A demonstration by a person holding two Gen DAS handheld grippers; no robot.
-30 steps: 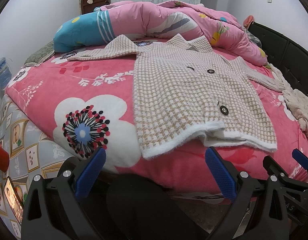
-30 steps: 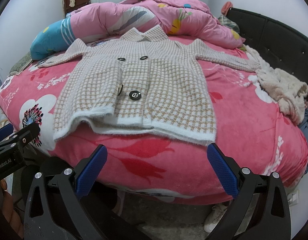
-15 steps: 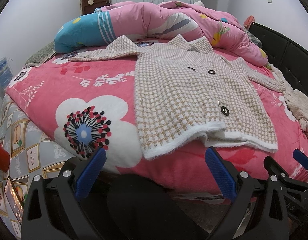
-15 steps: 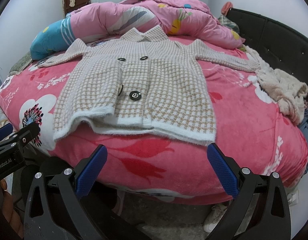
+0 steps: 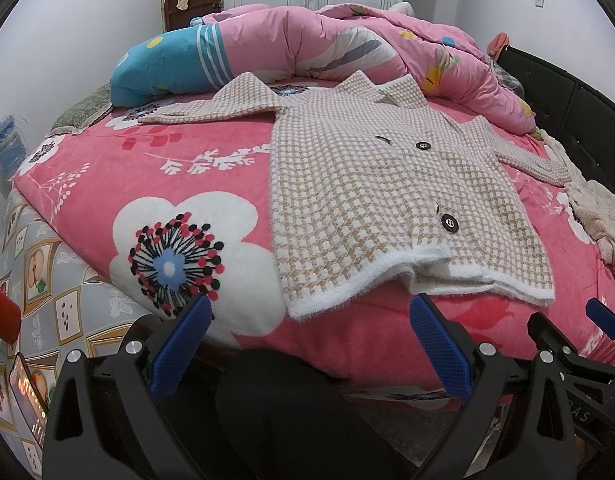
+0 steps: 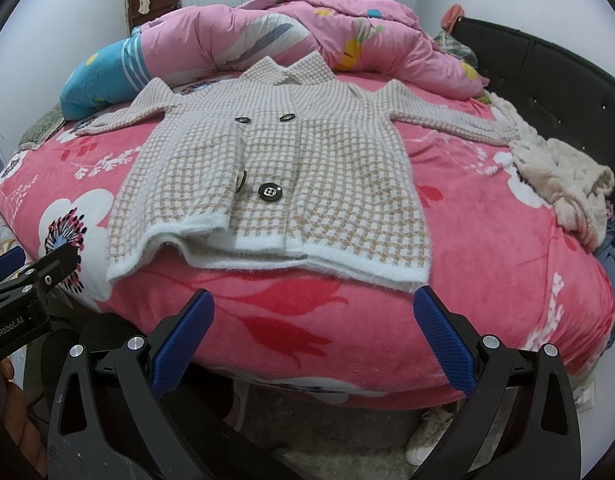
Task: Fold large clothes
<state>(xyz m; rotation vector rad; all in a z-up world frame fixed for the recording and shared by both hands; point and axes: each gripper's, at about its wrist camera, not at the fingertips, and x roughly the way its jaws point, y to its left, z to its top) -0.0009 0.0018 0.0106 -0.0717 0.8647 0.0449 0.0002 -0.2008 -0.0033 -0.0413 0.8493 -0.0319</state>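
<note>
A beige and white checked coat [image 5: 371, 184] [image 6: 275, 176] with dark buttons lies spread front-up on the pink flowered bed [image 5: 187, 168] [image 6: 487, 248], both sleeves stretched out sideways and its white hem at the near bed edge. My left gripper [image 5: 309, 316] hovers open just below the hem's left part, nothing between its blue pads. My right gripper [image 6: 313, 310] hangs open below the hem's middle and right part, also empty. Each gripper shows at the edge of the other's view, the right gripper [image 5: 579, 344] and the left gripper [image 6: 23, 280].
A rolled pink quilt [image 5: 347, 48] [image 6: 291, 32] and a blue pillow [image 5: 167, 68] lie behind the coat. A cream fleece garment [image 6: 563, 176] is heaped at the bed's right, by the black headboard [image 6: 547, 80]. A white shoe [image 6: 423, 436] is on the floor.
Both views have crept very slightly closer to the bed; the coat lies unchanged and both grippers stay open.
</note>
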